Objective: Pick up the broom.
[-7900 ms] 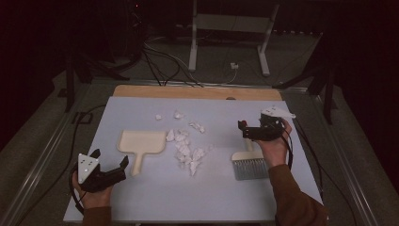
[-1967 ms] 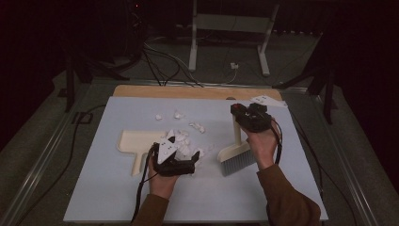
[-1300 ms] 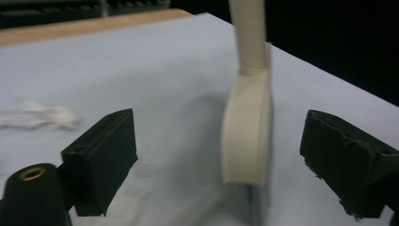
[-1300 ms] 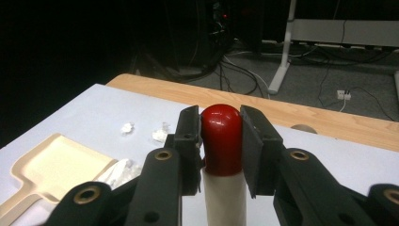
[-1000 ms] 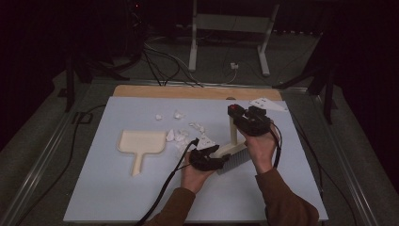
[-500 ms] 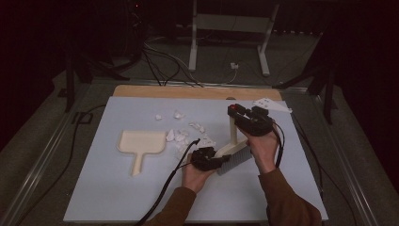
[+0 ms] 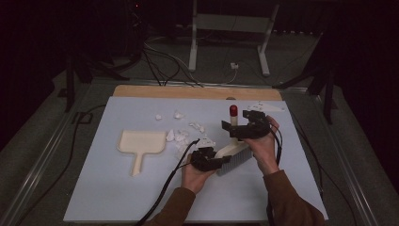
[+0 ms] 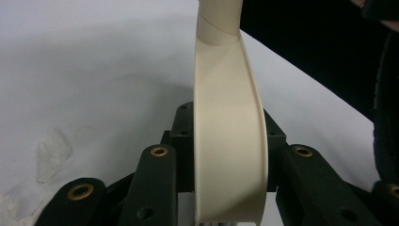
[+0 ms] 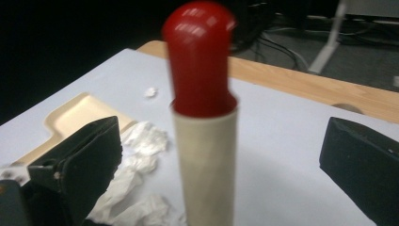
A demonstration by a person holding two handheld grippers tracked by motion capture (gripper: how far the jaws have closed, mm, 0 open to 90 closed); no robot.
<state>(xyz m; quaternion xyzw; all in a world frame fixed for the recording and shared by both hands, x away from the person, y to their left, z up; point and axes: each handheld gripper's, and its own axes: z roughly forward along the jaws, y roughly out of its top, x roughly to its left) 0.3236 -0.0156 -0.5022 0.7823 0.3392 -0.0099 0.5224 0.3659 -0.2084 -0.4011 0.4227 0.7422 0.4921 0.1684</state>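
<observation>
Dustpan (image 7: 141,143) empty; paper scraps (image 7: 181,138) just beside its mouth. Left gripper (image 7: 210,160) pinches brush (image 7: 234,153) head. Right gripper (image 7: 244,128) spread around the upright handle.

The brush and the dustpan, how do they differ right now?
The brush is tilted up, handle raised, between both grippers; the dustpan lies flat, untouched. The brush's handle ends in a red tip; the dustpan is cream all over. Both are mostly cream.

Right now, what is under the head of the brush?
The brush rests bristles-down on the blue-grey table. The left tool grips its head and hides the bristle line, so any paper scrap beneath cannot be seen. Crumpled paper scraps lie just left of it.
</observation>
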